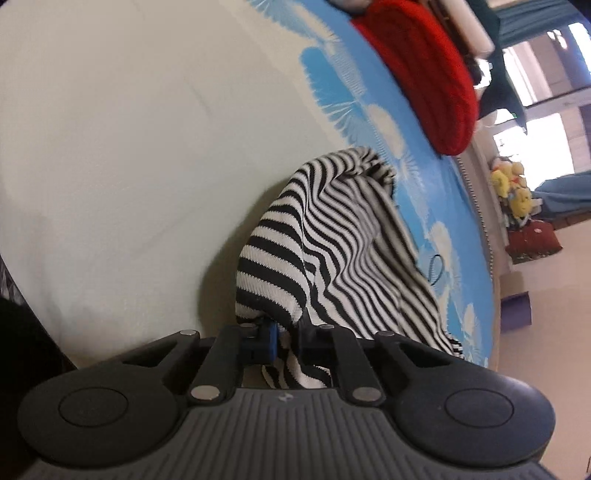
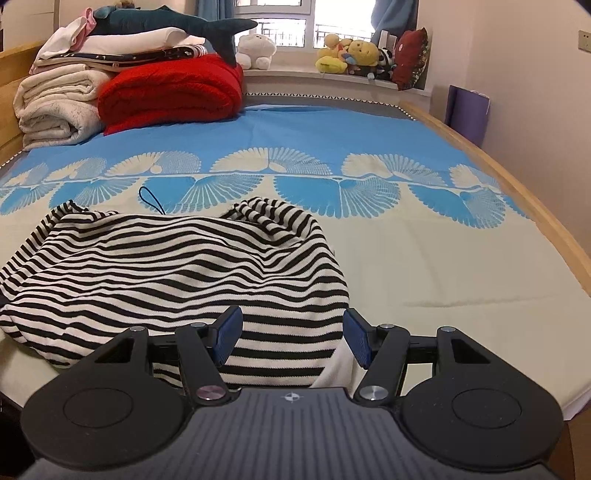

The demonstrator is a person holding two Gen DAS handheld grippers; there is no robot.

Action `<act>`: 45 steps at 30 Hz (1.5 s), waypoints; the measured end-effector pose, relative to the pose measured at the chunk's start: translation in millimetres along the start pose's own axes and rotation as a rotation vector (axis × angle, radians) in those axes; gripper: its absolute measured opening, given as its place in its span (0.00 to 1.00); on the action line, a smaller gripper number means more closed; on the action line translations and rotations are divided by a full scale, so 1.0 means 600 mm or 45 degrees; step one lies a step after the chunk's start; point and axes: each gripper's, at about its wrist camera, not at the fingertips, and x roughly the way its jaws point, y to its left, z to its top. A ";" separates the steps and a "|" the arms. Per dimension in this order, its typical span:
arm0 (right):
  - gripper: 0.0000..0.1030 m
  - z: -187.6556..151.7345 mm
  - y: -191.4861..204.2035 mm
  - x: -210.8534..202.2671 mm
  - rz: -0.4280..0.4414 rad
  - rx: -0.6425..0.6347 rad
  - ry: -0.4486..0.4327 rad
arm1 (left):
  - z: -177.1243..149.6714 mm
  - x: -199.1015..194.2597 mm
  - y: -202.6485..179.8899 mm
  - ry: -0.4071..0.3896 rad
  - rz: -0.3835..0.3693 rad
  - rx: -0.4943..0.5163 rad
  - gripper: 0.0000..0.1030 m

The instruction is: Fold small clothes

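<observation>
Jaws of the left gripper (image 1: pixel 287 338) are pinched together on an edge of the striped garment (image 1: pixel 332 243), low in the left wrist view; the cloth rises from them in a loose ridge. Those of the right gripper (image 2: pixel 291 338) stand apart over the garment's near hem, low centre in its view, gripping nothing. The garment lies crumpled on the bed (image 2: pixel 424 266). The left's bite looks thin, so a pull might slip it free. Closing the right may catch only one layer, skewing the fold.

Wooden bed (image 2: pixel 517 195), bright window (image 2: pixel 343 22), cream wall (image 2: pixel 535 74), blue curtains (image 2: pixel 384 18).
</observation>
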 end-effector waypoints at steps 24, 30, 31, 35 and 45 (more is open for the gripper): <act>0.60 0.016 -0.078 -0.044 -0.128 0.122 -0.165 | -0.204 -0.108 -0.321 -0.318 0.030 1.161 0.08; 0.60 0.014 -0.132 -0.075 -0.247 0.236 -0.286 | -0.413 -0.031 -0.446 -0.187 -0.198 1.502 0.07; 0.60 0.013 -0.140 -0.079 -0.260 0.249 -0.305 | -0.447 -0.010 -0.455 -0.132 -0.236 1.541 0.07; 0.60 0.005 -0.178 -0.083 -0.253 0.298 -0.320 | -0.526 0.106 -0.462 0.230 -0.242 1.564 0.15; 0.60 -0.012 -0.220 0.003 0.259 0.579 0.081 | -0.396 0.010 -0.426 0.212 -0.341 1.594 0.41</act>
